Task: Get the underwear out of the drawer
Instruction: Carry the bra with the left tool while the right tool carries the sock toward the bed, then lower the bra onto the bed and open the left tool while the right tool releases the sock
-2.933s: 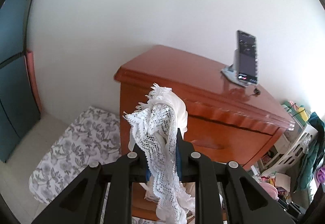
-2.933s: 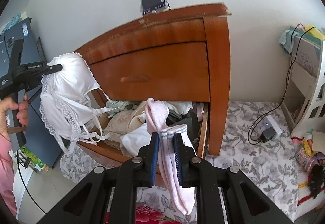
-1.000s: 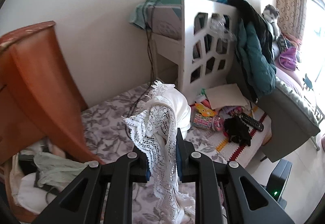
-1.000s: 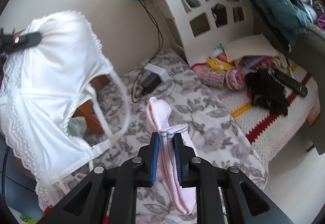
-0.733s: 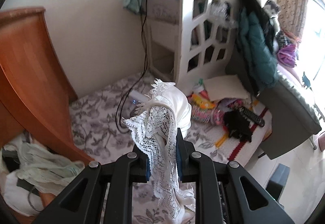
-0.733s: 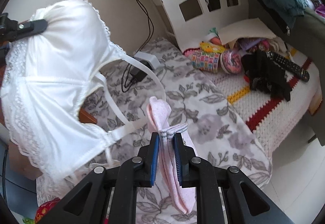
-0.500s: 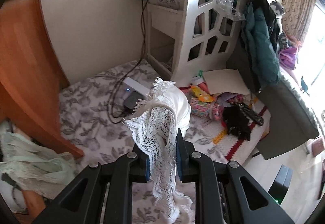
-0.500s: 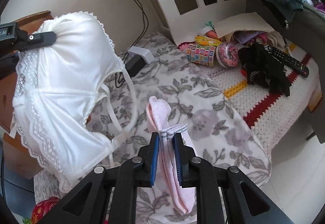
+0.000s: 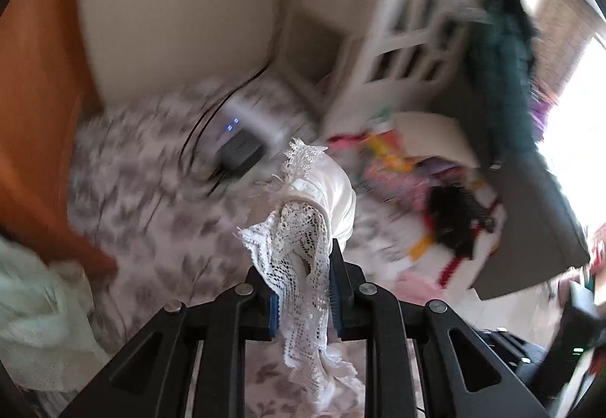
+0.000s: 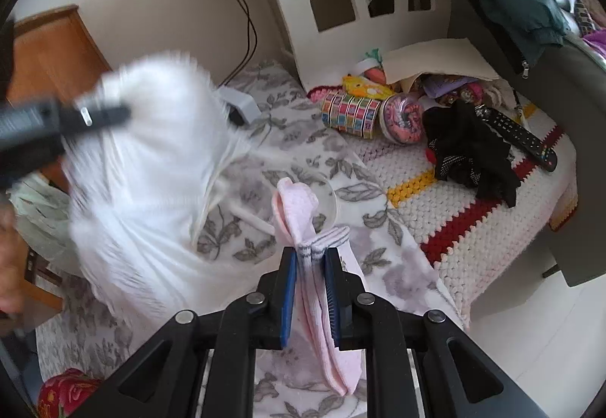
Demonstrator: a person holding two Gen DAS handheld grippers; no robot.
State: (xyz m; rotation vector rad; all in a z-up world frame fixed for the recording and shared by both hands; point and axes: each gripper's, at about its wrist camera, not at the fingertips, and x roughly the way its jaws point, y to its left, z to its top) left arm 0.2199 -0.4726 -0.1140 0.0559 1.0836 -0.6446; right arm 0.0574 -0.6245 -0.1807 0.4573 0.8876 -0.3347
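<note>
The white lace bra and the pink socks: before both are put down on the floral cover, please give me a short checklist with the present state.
1. Left gripper shut on white lace bra: ok.
2. Right gripper shut on pink socks: ok.
3. Floral cover bare below socks: ok.
4. Charger apart from bra: cannot tell, blurred.
5. Black garment outside drop spot: ok.

White lace bra (image 9: 303,251) – openwork cloth; pink socks (image 10: 322,289) – soft knit.
</note>
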